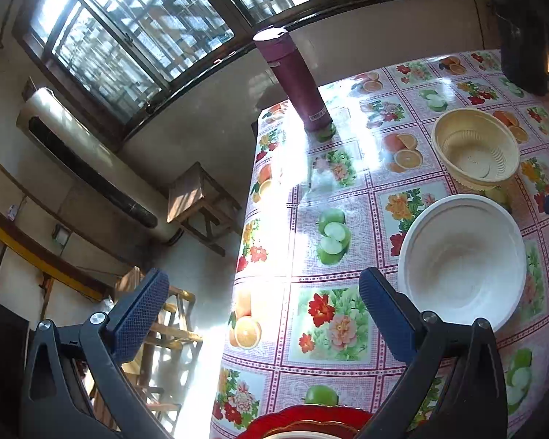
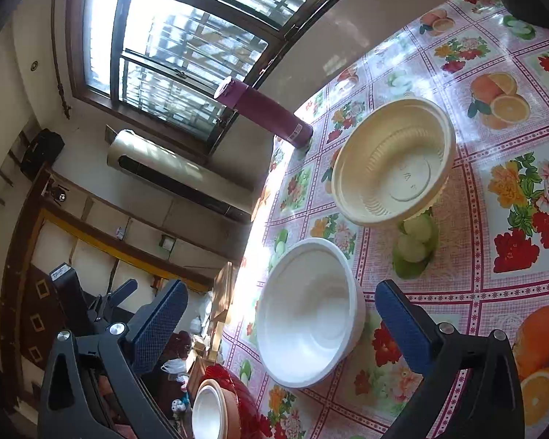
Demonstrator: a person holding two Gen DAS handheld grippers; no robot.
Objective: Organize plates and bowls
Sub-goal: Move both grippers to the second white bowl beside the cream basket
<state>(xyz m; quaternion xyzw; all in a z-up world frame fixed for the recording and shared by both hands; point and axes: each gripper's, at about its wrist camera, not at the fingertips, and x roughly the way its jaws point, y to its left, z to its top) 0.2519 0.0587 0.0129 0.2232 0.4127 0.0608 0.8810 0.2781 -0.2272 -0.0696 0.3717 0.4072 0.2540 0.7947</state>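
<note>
A white bowl (image 1: 463,258) sits on the fruit-patterned tablecloth (image 1: 333,314), and a ribbed cream bowl (image 1: 475,146) stands behind it. Both show in the right wrist view too: the white bowl (image 2: 309,312) and the cream bowl (image 2: 393,164). A red plate (image 1: 307,422) lies at the near table edge; in the right wrist view it (image 2: 243,398) carries a small white bowl (image 2: 208,411) inside a tan one. My left gripper (image 1: 261,312) is open and empty above the table edge. My right gripper (image 2: 280,323) is open and empty, its fingers either side of the white bowl, above it.
A tall purple flask (image 1: 292,80) stands at the far table corner, also in the right wrist view (image 2: 263,113). A dark object (image 1: 523,36) sits at the far right. A wooden stool (image 1: 197,197) and chairs (image 1: 164,333) stand off the table's left edge.
</note>
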